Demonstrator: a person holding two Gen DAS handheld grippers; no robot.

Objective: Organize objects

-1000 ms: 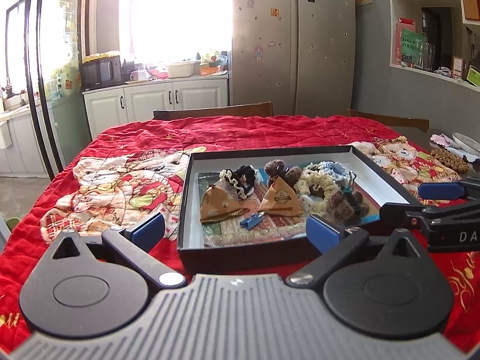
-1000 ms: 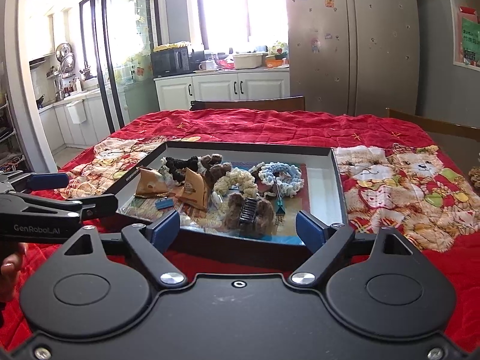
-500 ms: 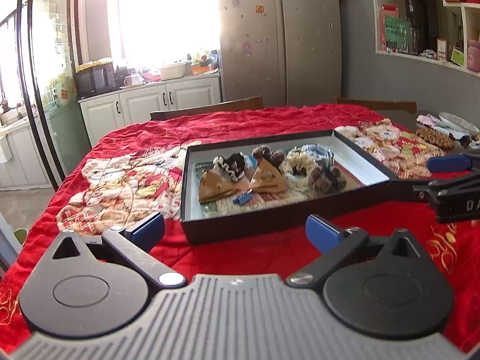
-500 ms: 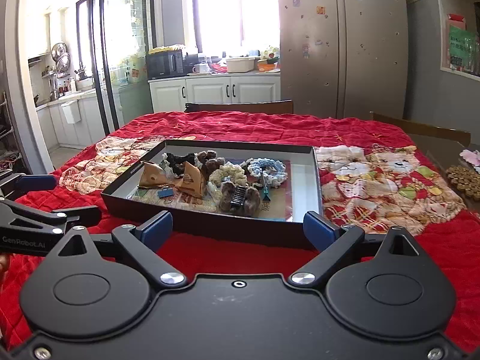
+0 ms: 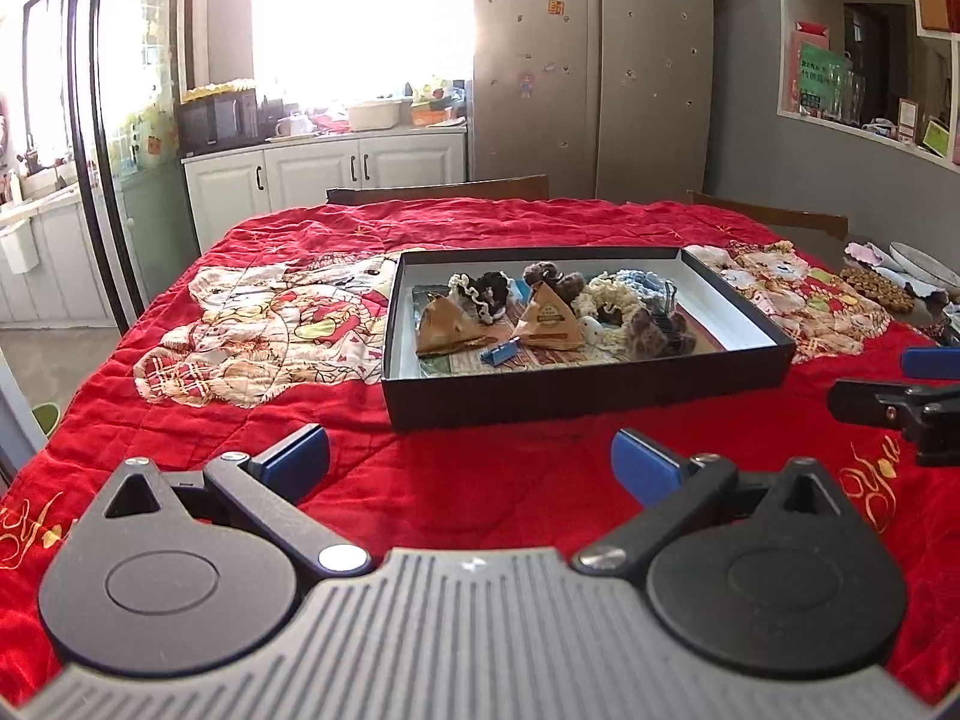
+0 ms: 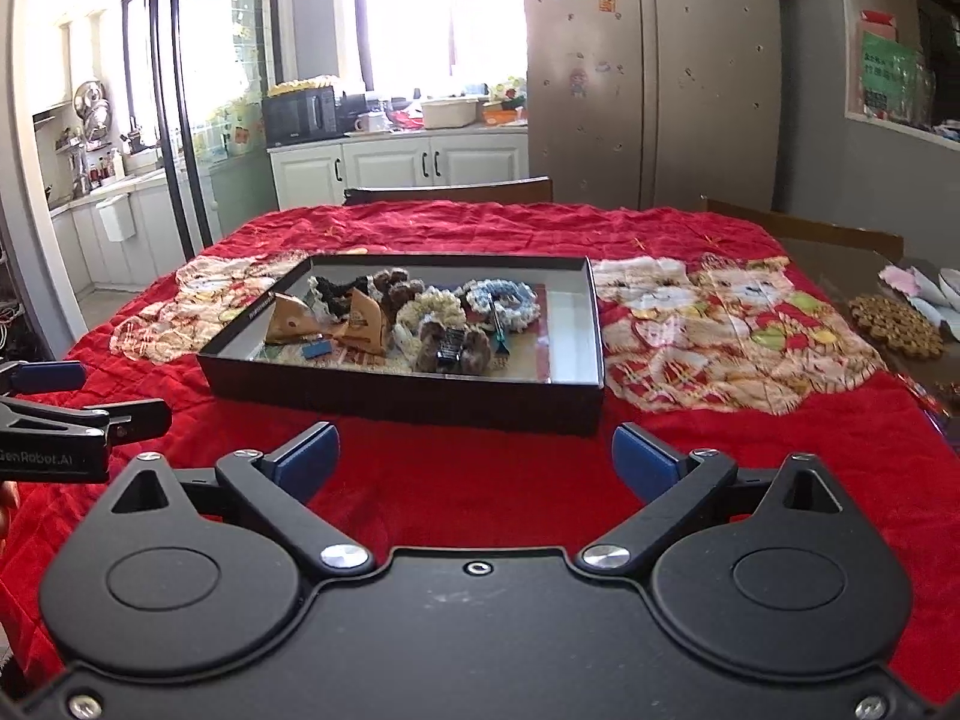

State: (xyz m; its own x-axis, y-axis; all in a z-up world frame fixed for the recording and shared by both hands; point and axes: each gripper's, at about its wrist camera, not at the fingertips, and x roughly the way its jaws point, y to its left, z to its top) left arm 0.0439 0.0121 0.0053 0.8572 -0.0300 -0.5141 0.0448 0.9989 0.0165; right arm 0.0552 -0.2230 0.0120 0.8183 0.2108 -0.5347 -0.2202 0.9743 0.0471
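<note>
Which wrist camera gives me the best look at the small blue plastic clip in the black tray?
The left wrist view. There the small blue plastic clip lies unobstructed on the patterned liner near the black tray's front wall. In the right wrist view the clip appears smaller and darker, just behind that wall.

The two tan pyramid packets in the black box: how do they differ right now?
The left packet slumps low and wide, with its printed face hidden; the right packet stands upright and taller, showing a dark label. The small blue clip lies between them, nearer the right one. Both are tan paper pyramids inside the black box.
</note>
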